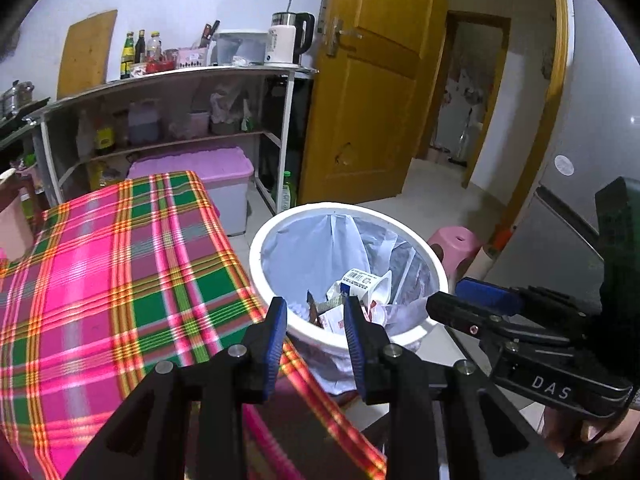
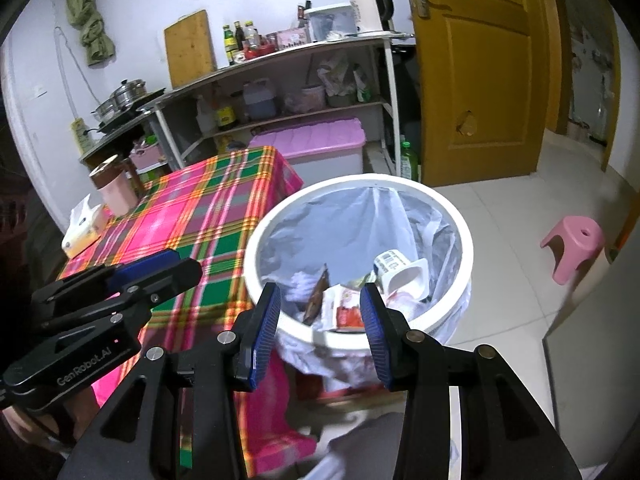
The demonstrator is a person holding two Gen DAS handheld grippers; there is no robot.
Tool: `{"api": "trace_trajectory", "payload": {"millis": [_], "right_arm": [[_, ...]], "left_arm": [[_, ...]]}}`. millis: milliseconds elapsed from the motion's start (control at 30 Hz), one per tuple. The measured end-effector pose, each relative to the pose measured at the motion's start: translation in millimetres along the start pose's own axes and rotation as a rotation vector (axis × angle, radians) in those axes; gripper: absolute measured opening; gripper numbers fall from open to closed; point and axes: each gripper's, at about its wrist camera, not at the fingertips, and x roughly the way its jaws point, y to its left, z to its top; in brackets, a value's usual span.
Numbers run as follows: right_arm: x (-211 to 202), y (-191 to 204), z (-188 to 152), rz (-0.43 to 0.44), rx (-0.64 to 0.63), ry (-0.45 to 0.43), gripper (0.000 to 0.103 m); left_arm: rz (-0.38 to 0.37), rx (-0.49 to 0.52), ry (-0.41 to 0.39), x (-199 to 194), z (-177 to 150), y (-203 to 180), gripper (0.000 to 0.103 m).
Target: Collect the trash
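A white round trash bin (image 1: 424, 252) with a clear liner stands beside the plaid-covered table (image 1: 120, 264). It holds a white yogurt cup (image 1: 366, 282), wrappers and crumpled paper. My left gripper (image 1: 314, 314) is open and empty, above the bin's near rim. My right gripper (image 2: 320, 308) is open and empty, also above the near rim of the bin (image 2: 460, 216). The cup (image 2: 404, 272) and a brown wrapper (image 2: 318, 292) show inside. The right gripper shows at the right in the left wrist view (image 1: 472, 304). The left gripper shows at the left in the right wrist view (image 2: 156, 272).
A tissue pack (image 2: 82, 232) and a pink cup (image 2: 114, 188) sit at the table's far end. A shelf unit (image 2: 280, 92) with a pink-lidded box (image 2: 320, 140) stands behind. A yellow door (image 2: 480, 68) and a pink stool (image 2: 572, 248) are on the right.
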Motion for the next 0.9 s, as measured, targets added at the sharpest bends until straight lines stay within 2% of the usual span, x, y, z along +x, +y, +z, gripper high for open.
{"api": "trace_trajectory", "payload": {"millis": [400, 900], "right_arm": [[-34, 23, -21, 0.023, -0.035, -0.030, 0.043], [-56, 37, -37, 0.039, -0.073, -0.048, 0.043]], "left_arm": [[0.055, -0.018, -0.040, -49, -20, 4, 0.029], [0.086, -0.031, -0.051, -76, -38, 2, 0.029]]}}
